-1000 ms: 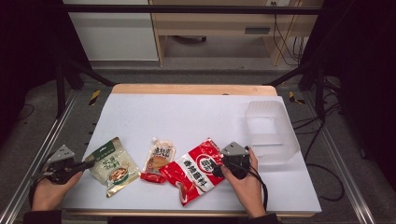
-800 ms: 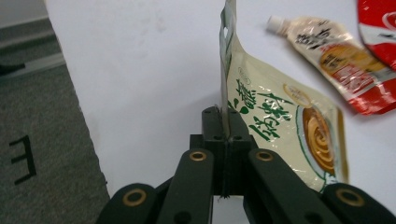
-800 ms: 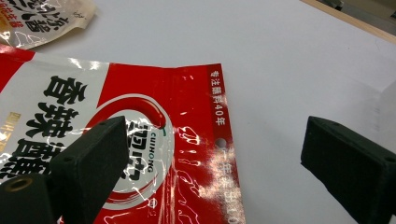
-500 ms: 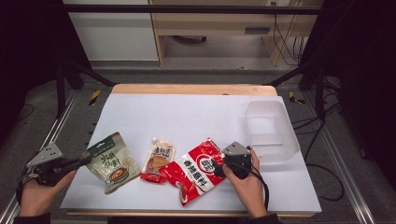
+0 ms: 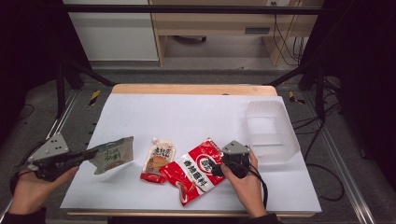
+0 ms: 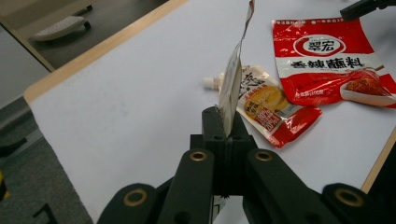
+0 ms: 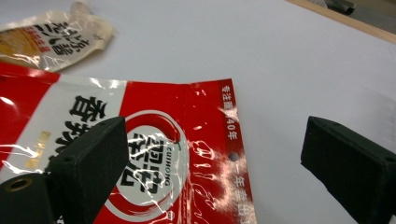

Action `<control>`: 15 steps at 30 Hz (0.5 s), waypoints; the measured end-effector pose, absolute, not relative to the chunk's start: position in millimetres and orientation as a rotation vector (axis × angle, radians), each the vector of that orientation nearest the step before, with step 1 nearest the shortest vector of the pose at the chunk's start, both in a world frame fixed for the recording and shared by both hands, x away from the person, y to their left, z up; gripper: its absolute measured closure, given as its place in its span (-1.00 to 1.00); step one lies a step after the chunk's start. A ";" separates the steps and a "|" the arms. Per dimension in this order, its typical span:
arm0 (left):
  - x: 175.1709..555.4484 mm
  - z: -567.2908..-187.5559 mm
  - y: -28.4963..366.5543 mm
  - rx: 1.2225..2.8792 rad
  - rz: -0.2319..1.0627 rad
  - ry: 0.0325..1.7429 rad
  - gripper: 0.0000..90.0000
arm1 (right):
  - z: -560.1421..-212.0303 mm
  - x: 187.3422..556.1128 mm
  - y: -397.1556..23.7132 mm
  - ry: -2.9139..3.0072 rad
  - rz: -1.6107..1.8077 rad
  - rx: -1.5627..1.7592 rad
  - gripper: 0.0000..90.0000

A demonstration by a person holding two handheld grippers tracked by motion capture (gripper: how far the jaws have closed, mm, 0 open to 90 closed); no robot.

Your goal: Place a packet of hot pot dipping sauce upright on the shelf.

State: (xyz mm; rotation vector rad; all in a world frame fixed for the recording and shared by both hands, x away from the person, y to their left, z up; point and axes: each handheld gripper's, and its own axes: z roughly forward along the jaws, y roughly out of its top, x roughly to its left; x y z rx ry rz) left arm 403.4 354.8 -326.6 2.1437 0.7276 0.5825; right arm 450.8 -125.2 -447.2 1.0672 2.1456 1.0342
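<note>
The left gripper point(image 5: 95, 152) pinches the flat green-and-white packet point(image 5: 112, 154) by its edge, lifted at eight o'clock. The right gripper point(image 7: 212, 154) waits open over the shiny red packet point(image 7: 154, 154).

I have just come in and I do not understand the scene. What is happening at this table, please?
A person works with a gripper in each hand. The left gripper is shut on the edge of a green-and-white packet and holds it off the white table. The right gripper is open, its jaws over the top end of a red sachet that lies flat. A small spouted pouch lies beside it, and a clear plastic container stands to the right.
</note>
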 end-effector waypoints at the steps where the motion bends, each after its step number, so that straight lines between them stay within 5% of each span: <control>1: 403.4 -326.6 354.8 2.144 0.582 0.728 1.00 | -447.2 450.8 -125.2 2.146 1.034 1.067 -0.82; 15: 442.5 -279.2 327.9 2.226 0.570 0.610 1.00 | -410.2 463.9 -132.3 2.231 1.086 0.989 -0.66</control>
